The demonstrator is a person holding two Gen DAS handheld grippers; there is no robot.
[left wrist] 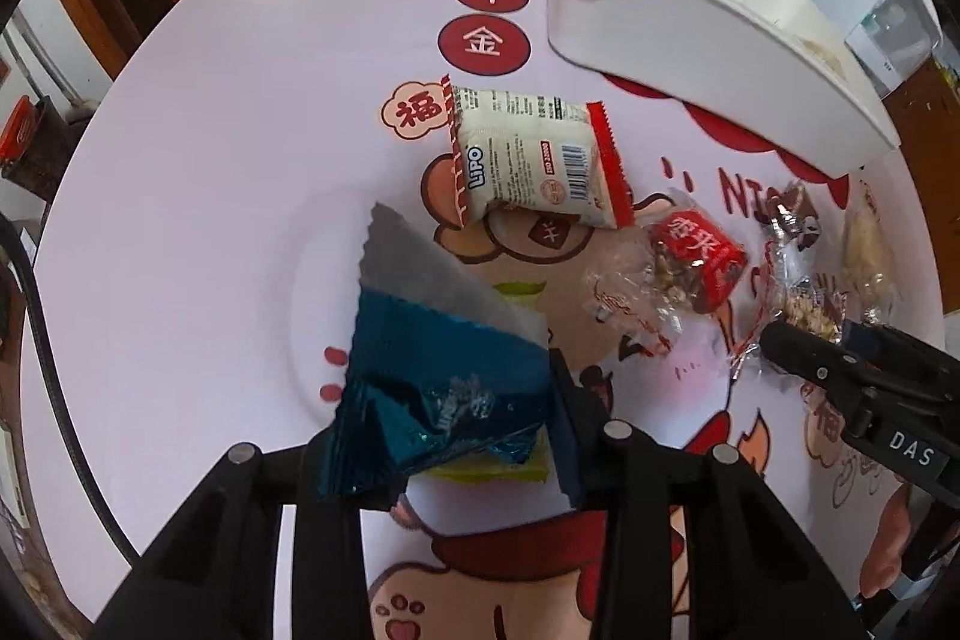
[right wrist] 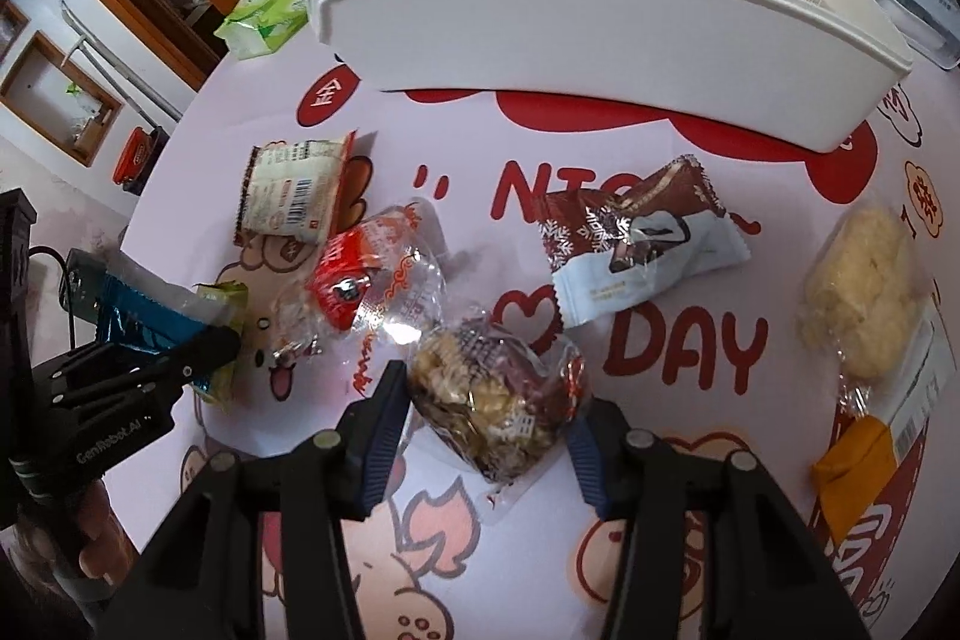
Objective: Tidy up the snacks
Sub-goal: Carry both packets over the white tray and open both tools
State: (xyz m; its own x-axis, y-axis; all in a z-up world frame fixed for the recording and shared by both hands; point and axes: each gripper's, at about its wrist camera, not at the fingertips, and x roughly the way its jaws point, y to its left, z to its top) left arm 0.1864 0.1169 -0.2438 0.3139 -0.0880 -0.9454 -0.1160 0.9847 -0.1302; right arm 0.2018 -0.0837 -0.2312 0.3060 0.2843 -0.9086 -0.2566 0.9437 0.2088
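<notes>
Left gripper [left wrist: 444, 436]: clamped on blue packet [left wrist: 444, 382].
Right gripper [right wrist: 486, 436]: closed on nut cake [right wrist: 492, 400].
Bin [right wrist: 600, 40]: behind, on table [left wrist: 210, 160].

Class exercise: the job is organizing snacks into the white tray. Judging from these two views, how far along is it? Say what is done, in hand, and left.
Done: a few snacks already lie in the white tray. In hand: the left hand-held gripper is shut on the blue packet; the right hand-held gripper clamps the nut snack. Left on the table: Lipo pack, red-label snack, brown-and-white pack, pale puffed snack.
</notes>
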